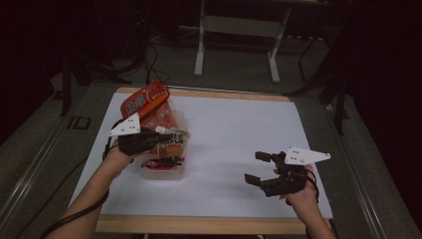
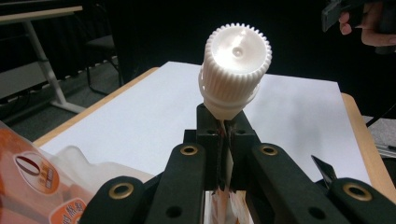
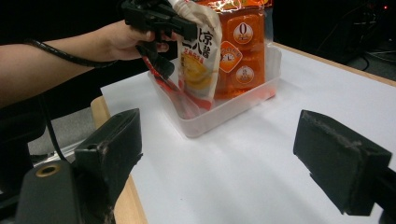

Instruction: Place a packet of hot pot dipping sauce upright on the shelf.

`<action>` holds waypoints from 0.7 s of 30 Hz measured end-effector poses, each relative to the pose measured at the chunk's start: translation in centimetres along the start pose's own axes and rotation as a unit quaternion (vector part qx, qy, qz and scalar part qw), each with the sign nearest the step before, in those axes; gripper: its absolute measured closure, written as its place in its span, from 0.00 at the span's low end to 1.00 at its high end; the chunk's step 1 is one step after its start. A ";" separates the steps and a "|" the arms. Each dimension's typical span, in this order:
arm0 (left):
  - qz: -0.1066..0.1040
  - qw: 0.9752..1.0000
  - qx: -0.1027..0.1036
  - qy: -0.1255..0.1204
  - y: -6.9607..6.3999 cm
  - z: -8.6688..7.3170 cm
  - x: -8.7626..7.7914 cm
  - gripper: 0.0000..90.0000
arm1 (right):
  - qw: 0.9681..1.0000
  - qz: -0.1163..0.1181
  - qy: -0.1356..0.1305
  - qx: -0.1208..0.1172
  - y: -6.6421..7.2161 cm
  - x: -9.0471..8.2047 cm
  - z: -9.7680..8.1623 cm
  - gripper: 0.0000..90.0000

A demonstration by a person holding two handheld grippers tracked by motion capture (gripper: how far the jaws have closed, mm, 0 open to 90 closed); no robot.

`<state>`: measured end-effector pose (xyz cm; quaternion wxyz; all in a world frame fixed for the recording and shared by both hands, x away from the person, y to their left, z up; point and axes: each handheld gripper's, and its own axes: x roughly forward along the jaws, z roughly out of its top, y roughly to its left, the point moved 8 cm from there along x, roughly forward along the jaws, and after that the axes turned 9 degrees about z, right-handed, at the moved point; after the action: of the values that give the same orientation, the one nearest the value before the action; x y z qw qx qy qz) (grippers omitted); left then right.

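Observation:
My left gripper (image 1: pixel 155 138) is shut on the top of a spouted sauce pouch (image 1: pixel 174 142), just below its white ribbed cap (image 2: pixel 237 51). The pouch (image 3: pixel 198 60) hangs upright over a clear plastic tub (image 1: pixel 171 173) at the table's left. An orange snack bag (image 1: pixel 149 102) stands in the tub's far end, seen as the orange bag (image 3: pixel 243 46) behind the pouch in the right gripper view. Something red (image 1: pixel 161 163) lies in the tub's near end. My right gripper (image 1: pixel 258 168) stands open over the white table (image 1: pixel 234 129) at the right, nothing between its fingers (image 3: pixel 343 158).
The white sheet covers the table with a wooden edge (image 1: pixel 199 224) along the front. Beyond the table's far edge stands a white-legged desk frame (image 1: pixel 236 40) on a dark floor with cables.

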<state>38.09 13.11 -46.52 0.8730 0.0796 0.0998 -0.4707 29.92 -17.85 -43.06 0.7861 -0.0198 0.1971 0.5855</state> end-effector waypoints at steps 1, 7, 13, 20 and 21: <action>0.000 1.000 -0.009 0.001 0.0 -0.3 0.0 0.97 | 1.000 0.000 0.000 0.000 0.0 0.0 0.0 0.17; -0.006 1.000 -0.027 0.010 -0.1 -1.6 -0.1 0.94 | 1.000 0.001 0.000 0.000 0.0 0.1 0.0 0.17; -0.014 0.999 -0.025 0.030 -0.8 -2.7 0.4 0.88 | 1.000 0.001 0.002 0.000 0.0 0.1 -0.1 0.17; -0.004 0.999 -0.020 0.028 -0.8 -1.2 0.0 0.65 | 1.000 0.000 0.001 0.001 -0.1 0.1 -0.1 0.17; -0.002 0.999 -0.020 0.026 -0.8 -1.0 -0.1 0.62 | 1.000 0.000 0.001 0.001 -0.1 0.1 -0.1 0.17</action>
<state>37.24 12.96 -47.46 0.8705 0.0741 0.1322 -0.4683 29.97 -17.84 -43.16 0.7858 -0.0196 0.1988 0.5853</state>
